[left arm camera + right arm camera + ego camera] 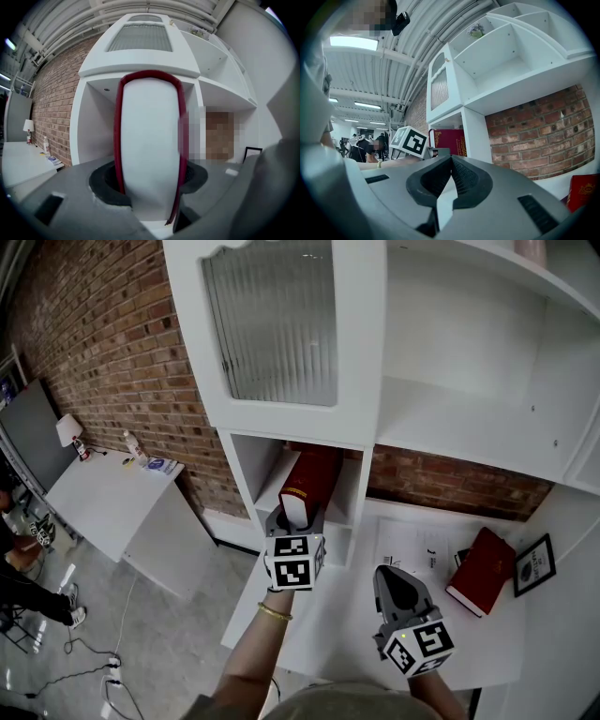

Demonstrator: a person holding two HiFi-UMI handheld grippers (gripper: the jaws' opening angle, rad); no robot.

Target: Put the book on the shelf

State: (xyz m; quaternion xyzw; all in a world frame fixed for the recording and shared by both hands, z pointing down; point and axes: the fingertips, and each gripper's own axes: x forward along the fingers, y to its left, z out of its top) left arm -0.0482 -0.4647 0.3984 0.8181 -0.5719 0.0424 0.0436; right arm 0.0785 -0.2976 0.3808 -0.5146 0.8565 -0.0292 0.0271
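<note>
Ahead of my left gripper (pixel 296 519), jaws clamped on the red book (pixel 311 479), the cubby (pixel 251 465) stands open, walls near on both sides. Right of my right gripper (pixel 390 577), a second book (pixel 481 570) and picture frame (pixel 534 564) crowd the desk (pixel 328 620); ahead lie flat papers (pixel 412 547).

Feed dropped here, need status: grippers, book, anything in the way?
Left gripper clamped on red book, upright at lower cubby mouth. Right gripper shut, empty, above desk. Nothing blocking seen; second red book lies on desk.
</note>
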